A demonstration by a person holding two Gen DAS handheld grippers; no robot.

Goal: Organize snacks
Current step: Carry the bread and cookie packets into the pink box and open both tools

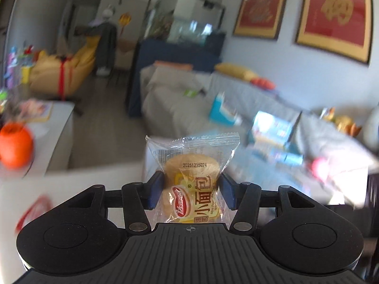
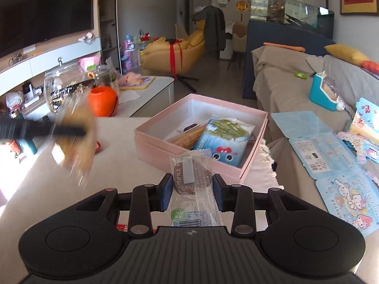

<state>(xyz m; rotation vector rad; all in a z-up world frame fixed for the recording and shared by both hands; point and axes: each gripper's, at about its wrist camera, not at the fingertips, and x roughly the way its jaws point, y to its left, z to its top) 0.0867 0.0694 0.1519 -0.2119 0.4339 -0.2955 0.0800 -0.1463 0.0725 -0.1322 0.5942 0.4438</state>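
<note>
A clear packet of small yellow buns (image 1: pixel 191 179) is clamped between the pads of the left gripper (image 1: pixel 191 190), the jaws set about half apart on its width, and it is held up in the air. A clear-wrapped dark round cake (image 2: pixel 191 177) is pinched by the right gripper (image 2: pixel 191 190), whose jaws are closed narrowly on it, above the near part of the pale table (image 2: pixel 123 156).

Just beyond the right gripper a pink box (image 2: pixel 163 151) is seen open on the table. A blue-and-green snack bag with cartoon eyes (image 2: pixel 222 139) and a tan packet (image 2: pixel 187 137) are lying in it. The box's near corner is close to the held cake.

To the left in the right wrist view, a blurred black bar with a pale packet (image 2: pixel 71 137) is seen over the table; it cannot be told for certain what it is. Further left a glass jar (image 2: pixel 61 85) and an orange pot (image 2: pixel 103 100) are found at the table's far edge.

On the right, blue cartoon-printed sheets (image 2: pixel 331 156) are spread over a grey sofa (image 2: pixel 284 87). Bare tabletop is left between the box and the blurred bar.
</note>
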